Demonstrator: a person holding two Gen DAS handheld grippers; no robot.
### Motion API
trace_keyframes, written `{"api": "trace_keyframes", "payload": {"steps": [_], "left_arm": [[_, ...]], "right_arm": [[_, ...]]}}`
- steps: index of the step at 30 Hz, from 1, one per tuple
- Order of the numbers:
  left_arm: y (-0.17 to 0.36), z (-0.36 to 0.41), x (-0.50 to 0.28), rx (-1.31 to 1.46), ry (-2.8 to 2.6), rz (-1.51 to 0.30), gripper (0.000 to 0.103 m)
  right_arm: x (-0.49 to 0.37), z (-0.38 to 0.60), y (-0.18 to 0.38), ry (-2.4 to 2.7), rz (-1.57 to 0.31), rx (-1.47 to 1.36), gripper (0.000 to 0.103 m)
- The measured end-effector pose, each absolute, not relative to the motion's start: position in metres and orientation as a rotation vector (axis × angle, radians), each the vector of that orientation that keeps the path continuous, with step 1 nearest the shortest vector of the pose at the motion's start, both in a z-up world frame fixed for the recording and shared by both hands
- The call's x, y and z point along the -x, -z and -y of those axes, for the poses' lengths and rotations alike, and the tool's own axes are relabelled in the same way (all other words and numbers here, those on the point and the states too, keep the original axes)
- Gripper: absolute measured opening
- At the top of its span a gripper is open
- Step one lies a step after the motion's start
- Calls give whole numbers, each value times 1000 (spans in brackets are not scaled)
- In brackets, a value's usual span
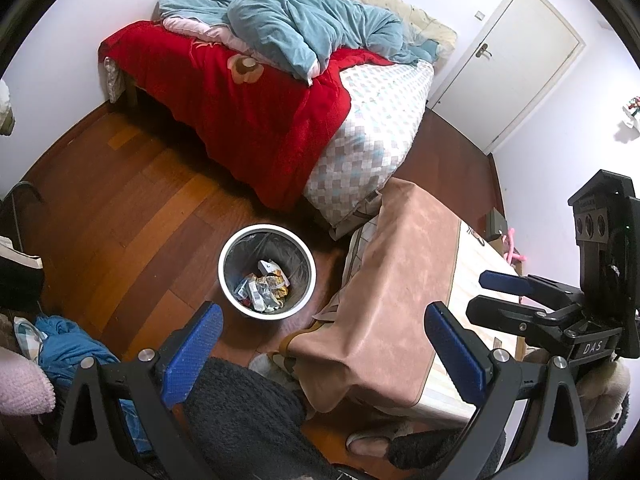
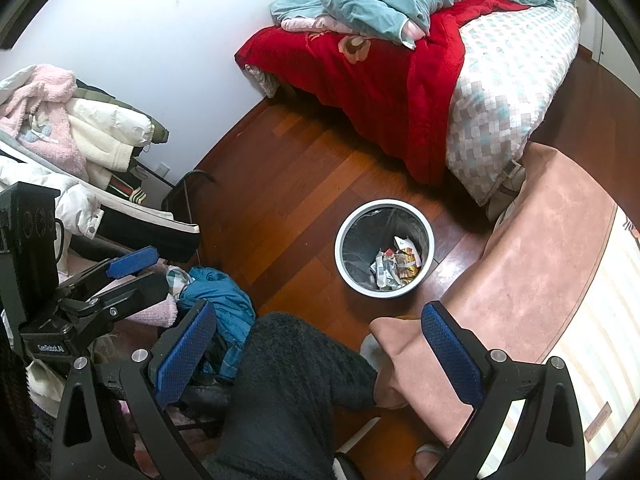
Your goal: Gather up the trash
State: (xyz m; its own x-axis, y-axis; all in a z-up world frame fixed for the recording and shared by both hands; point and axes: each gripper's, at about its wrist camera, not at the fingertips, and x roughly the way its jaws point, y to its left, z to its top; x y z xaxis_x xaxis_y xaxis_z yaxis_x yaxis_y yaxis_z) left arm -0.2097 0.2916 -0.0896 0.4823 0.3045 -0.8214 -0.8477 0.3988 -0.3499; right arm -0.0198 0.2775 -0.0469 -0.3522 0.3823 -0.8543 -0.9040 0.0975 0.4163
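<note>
A round white trash bin (image 1: 224,276) with a dark liner stands on the wooden floor, also in the right wrist view (image 2: 344,256). Crumpled wrappers and paper (image 1: 264,286) lie in its bottom, and they show in the right wrist view (image 2: 396,266) too. My left gripper (image 1: 324,354) is open and empty, held above the floor near the bin. My right gripper (image 2: 320,356) is open and empty, above a dark fuzzy trouser leg (image 2: 288,380). Each gripper shows in the other's view: the right one (image 1: 490,294) over the table, the left one (image 2: 140,270) at the left.
A bed (image 1: 376,128) with a red blanket (image 1: 248,112) and blue quilt stands behind the bin. A table with a pink cloth (image 1: 400,288) is at the right. Clothes are piled on a chair (image 2: 72,132) and blue cloth (image 2: 224,300) lies on the floor. A white door (image 1: 512,60) is far right.
</note>
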Motion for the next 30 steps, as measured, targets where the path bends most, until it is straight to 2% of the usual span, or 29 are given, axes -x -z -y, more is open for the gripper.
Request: {"api": "trace_keyframes", "payload": {"steps": [30], "left_arm": [[90,-291,213,868,-824,-739,103]], "right_arm": [[27,-283,47,-1509,-1287,586,103]]}}
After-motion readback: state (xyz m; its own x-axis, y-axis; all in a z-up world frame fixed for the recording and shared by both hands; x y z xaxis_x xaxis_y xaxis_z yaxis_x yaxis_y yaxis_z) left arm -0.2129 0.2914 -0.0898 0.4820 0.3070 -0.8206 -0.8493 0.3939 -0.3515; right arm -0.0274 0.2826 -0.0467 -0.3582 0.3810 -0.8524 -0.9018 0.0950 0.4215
